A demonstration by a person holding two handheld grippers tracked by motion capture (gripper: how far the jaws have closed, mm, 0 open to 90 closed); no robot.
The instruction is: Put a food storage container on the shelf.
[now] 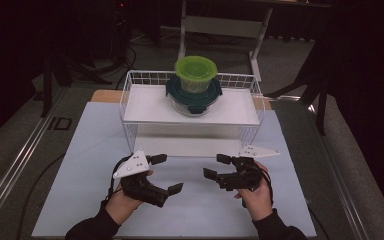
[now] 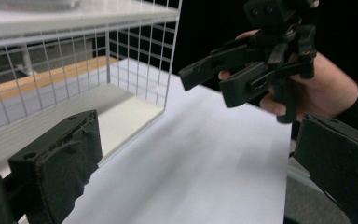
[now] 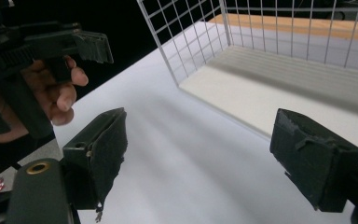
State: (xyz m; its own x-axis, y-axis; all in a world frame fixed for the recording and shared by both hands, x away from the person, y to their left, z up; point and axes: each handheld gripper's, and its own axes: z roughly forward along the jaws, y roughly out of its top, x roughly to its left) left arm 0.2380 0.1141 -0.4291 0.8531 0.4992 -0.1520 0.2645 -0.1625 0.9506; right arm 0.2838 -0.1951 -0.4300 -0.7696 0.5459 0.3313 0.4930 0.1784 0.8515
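A white wire rack [image 1: 128, 95] stands at the back of the pale mat [image 1: 90, 150]. On its upper shelf sits a glass container with a dark teal lid [image 1: 194, 96], and a smaller container with a green lid [image 1: 195, 71] is stacked on it. My left gripper [image 1: 169, 173] hovers open over the mat in front of the rack, nothing between its jaws. My right gripper [image 1: 215, 166] faces it from the right, also open with nothing held. In the left gripper view my left gripper [image 2: 191, 172] points at the right gripper [image 2: 242, 70]. The right gripper view shows my right gripper [image 3: 205, 154] open, with the left gripper [image 3: 51, 46] at upper left.
The rack's lower shelf board [image 1: 190, 145] lies just beyond both grippers, and its wire side [image 2: 135, 60] and corner [image 3: 168, 56] are close to the jaws. A wooden table edge [image 1: 105, 95] shows behind the rack. Dark floor and table legs [image 1: 182, 30] lie beyond.
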